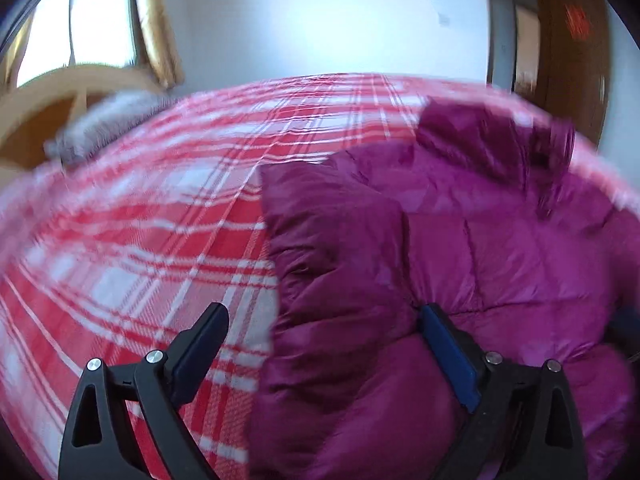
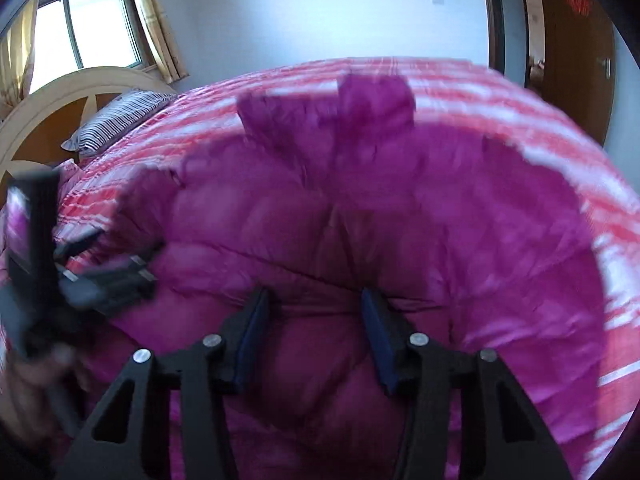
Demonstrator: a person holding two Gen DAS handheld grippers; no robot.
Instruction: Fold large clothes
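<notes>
A large magenta quilted puffer jacket (image 1: pixel 500 248) lies on a bed with a red and white plaid cover (image 1: pixel 140 208). In the left wrist view a darker folded flap or sleeve (image 1: pixel 336 264) lies along the jacket's left edge. My left gripper (image 1: pixel 324 316) is open, its fingers either side of that flap, just above it. In the right wrist view the jacket (image 2: pixel 360 216) fills the middle, with its collar or hood (image 2: pixel 372 96) at the far end. My right gripper (image 2: pixel 316 300) is open over the jacket's near part, holding nothing. The left gripper (image 2: pixel 100 276) shows blurred at the left.
A striped pillow (image 2: pixel 112 120) lies by the curved wooden headboard (image 2: pixel 52 96) at the far left. A window with yellow curtains (image 2: pixel 92 20) is behind it. A brown door (image 2: pixel 576 52) stands at the far right. Bare plaid cover (image 1: pixel 120 260) lies left of the jacket.
</notes>
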